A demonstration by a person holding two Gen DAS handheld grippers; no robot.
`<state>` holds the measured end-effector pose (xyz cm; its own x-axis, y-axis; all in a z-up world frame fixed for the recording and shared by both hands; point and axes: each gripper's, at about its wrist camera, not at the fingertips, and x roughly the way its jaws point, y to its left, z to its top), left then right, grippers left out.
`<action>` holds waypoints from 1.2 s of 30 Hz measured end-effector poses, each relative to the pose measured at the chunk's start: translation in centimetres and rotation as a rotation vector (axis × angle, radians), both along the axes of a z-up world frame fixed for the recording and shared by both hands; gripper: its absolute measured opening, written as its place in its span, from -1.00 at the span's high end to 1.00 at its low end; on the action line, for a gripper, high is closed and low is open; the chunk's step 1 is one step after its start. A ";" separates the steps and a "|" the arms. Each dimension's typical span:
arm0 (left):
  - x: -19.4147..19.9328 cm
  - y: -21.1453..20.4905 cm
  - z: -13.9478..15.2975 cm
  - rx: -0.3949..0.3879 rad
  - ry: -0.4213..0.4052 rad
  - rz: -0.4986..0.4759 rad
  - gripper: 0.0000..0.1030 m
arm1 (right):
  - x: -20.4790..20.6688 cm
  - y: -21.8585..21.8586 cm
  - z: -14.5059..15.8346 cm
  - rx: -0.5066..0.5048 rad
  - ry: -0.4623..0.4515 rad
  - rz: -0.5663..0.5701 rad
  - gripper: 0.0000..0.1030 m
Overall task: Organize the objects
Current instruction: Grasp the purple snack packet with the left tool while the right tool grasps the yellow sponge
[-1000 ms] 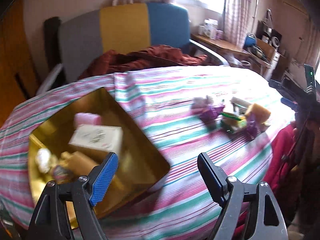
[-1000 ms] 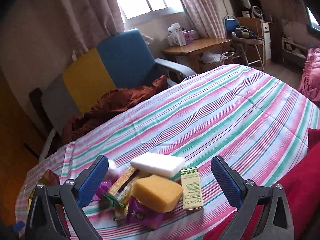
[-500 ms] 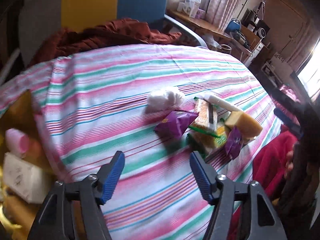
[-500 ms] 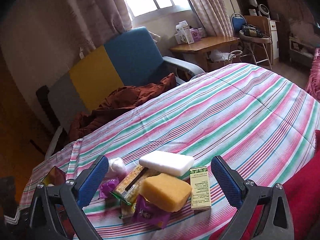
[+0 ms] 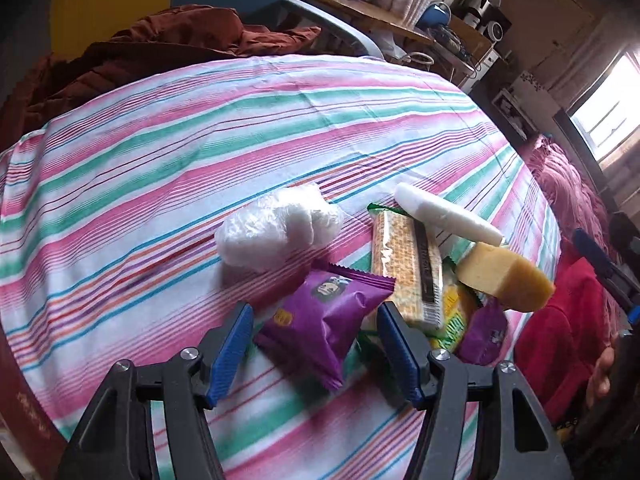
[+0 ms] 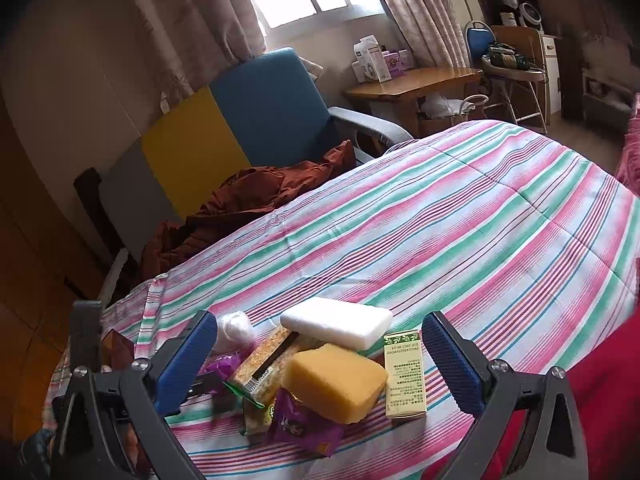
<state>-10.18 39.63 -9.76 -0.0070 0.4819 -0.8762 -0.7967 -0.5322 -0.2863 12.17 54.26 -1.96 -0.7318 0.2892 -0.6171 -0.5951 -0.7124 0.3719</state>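
A pile of small objects lies on the striped bedspread (image 5: 200, 152). My left gripper (image 5: 316, 340) is open, its fingers on either side of a purple snack packet (image 5: 324, 320). Behind it lie a white plastic-wrapped bundle (image 5: 276, 228), a cracker pack (image 5: 404, 264), a white block (image 5: 444, 216) and a yellow sponge (image 5: 508, 276). My right gripper (image 6: 320, 364) is open and empty, hovering over the same pile: the yellow sponge (image 6: 336, 384), the white block (image 6: 336, 322), a green-and-cream box (image 6: 404, 376) and another purple packet (image 6: 304, 428).
A grey, yellow and blue armchair (image 6: 224, 136) with a rust-red garment (image 6: 248, 204) stands beyond the bed. A wooden desk (image 6: 412, 84) with boxes is by the window. Red fabric (image 5: 560, 340) lies at the bed's near edge.
My left gripper has swung right, away from the gold tray with boxes, and moved in close until its fingers flank the purple packet. The right gripper has barely shifted.
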 end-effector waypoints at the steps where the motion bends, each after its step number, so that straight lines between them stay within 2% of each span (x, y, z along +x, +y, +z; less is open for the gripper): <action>1: -0.1 0.4 -0.4 -0.005 -0.007 -0.006 -0.21 | 0.0 0.0 0.0 0.000 -0.002 0.001 -1.00; 6: -0.3 1.1 -1.0 -0.014 0.002 0.001 0.17 | -0.1 0.0 -0.1 0.001 -0.007 0.001 -1.00; 9: -0.1 0.8 -0.9 -0.027 0.021 0.016 0.22 | -0.1 0.0 -0.1 0.003 -0.013 -0.001 -1.00; 17: 2.2 -2.8 -0.5 -0.022 0.014 0.097 0.23 | 0.2 0.4 -0.1 -0.013 0.003 -0.013 -1.00; 20: 3.9 -4.4 -0.4 -0.024 0.031 0.098 0.23 | 0.4 0.7 -0.2 -0.037 0.018 -0.022 -1.00; 23: 5.2 -5.6 -0.5 -0.019 0.031 0.095 0.23 | 0.8 1.3 -0.3 -0.088 0.040 -0.023 -1.00; 30: 6.3 -7.1 -0.5 0.005 0.035 0.105 0.23 | 1.6 3.3 -1.4 -0.300 0.072 0.013 -1.00; 36: 6.7 -7.2 -0.5 0.000 0.055 0.104 0.23 | 2.6 3.9 -0.9 -0.313 -0.003 0.024 -1.00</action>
<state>-3.52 32.42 -10.30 -0.1049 0.4765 -0.8729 -0.7519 -0.6124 -0.2440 14.72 58.16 -2.84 -0.7344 0.0673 -0.6753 -0.5806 -0.5775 0.5739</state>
